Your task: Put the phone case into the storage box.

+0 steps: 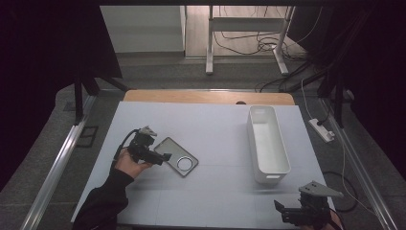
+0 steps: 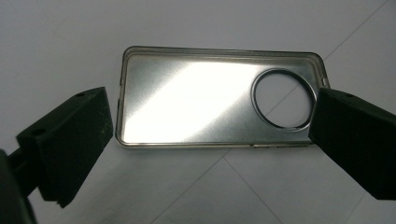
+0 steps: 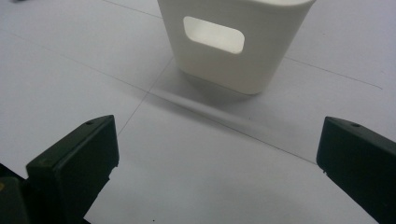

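Both grippers stand open. Left gripper [image 2: 210, 140] hovers over the phone case [image 2: 187, 100], which lies flat on the table [image 1: 215, 129] between its jaws. Right gripper [image 3: 217, 158] faces the white bin [image 3: 233, 42] nearby, holding nothing.

silvery phone case [image 2: 187, 100], white bin [image 1: 267, 139]

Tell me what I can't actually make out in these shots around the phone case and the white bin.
- Phone case: in the left gripper view, the black fingers cover its two ends.
- White bin: the right gripper view's top edge cuts off its rim and inside.
- Right gripper: in the high view, the bottom edge cuts off the hand.
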Tool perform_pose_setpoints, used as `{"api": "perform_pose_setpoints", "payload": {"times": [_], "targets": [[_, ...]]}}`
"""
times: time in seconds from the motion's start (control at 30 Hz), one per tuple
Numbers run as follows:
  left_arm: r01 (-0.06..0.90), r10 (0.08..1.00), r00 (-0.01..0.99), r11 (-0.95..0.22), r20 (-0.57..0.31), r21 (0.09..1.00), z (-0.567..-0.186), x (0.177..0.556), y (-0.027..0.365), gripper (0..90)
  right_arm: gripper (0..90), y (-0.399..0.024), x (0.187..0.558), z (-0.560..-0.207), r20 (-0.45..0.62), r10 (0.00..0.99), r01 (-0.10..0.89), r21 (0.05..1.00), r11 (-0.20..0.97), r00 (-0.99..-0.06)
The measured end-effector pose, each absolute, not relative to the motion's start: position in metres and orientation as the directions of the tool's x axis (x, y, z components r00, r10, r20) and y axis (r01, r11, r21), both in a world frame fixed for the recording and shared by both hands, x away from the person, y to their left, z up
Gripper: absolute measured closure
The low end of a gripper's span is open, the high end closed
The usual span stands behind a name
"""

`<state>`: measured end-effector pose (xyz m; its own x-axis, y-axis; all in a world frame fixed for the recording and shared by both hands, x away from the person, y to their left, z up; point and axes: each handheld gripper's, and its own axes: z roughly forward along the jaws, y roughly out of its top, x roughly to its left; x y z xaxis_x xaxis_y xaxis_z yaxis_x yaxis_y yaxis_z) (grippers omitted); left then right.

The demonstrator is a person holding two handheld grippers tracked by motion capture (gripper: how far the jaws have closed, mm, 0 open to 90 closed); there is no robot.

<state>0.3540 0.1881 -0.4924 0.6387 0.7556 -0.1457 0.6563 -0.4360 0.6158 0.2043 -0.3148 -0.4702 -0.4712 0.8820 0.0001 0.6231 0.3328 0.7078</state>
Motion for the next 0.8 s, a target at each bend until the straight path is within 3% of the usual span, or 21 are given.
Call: {"api": "perform_pose_setpoints", "payload": {"times": [0.17,0.3,0.53,0.57,0.7,0.8], "targets": [[0.663,0.752,0.643,-0.450,-0.147,0.599,-0.4921,0.3601,0.1860,14.0,0.0,-0.3151,0.2043,-0.4701,0.000,0.881,0.624,0.706,0.335,-0.472],[0.669,0.737,0.649,-0.435,-0.188,0.602,-0.4927,0.3611,0.1866,40.9,0.0,-0.3149,0.2046,-0.4702,-0.001,0.884,0.628,0.704,0.333,-0.468],[0.683,0.745,0.638,-0.430,-0.195,0.590,-0.4956,0.3618,0.1871,68.8,0.0,-0.3148,0.2046,-0.4703,-0.002,0.882,0.626,0.703,0.337,-0.472],[0.681,0.741,0.642,-0.435,-0.197,0.589,-0.4972,0.3616,0.1875,68.8,0.0,-0.3147,0.2046,-0.4703,-0.003,0.882,0.626,0.703,0.337,-0.472],[0.675,0.743,0.645,-0.445,-0.179,0.589,-0.4984,0.3616,0.1876,87.8,0.0,-0.3148,0.2048,-0.4704,-0.003,0.883,0.628,0.701,0.337,-0.470],[0.665,0.743,0.648,-0.443,-0.169,0.602,-0.4978,0.3613,0.1869,89.1,0.0,-0.3148,0.2048,-0.4704,-0.004,0.882,0.627,0.702,0.338,-0.471]]}}
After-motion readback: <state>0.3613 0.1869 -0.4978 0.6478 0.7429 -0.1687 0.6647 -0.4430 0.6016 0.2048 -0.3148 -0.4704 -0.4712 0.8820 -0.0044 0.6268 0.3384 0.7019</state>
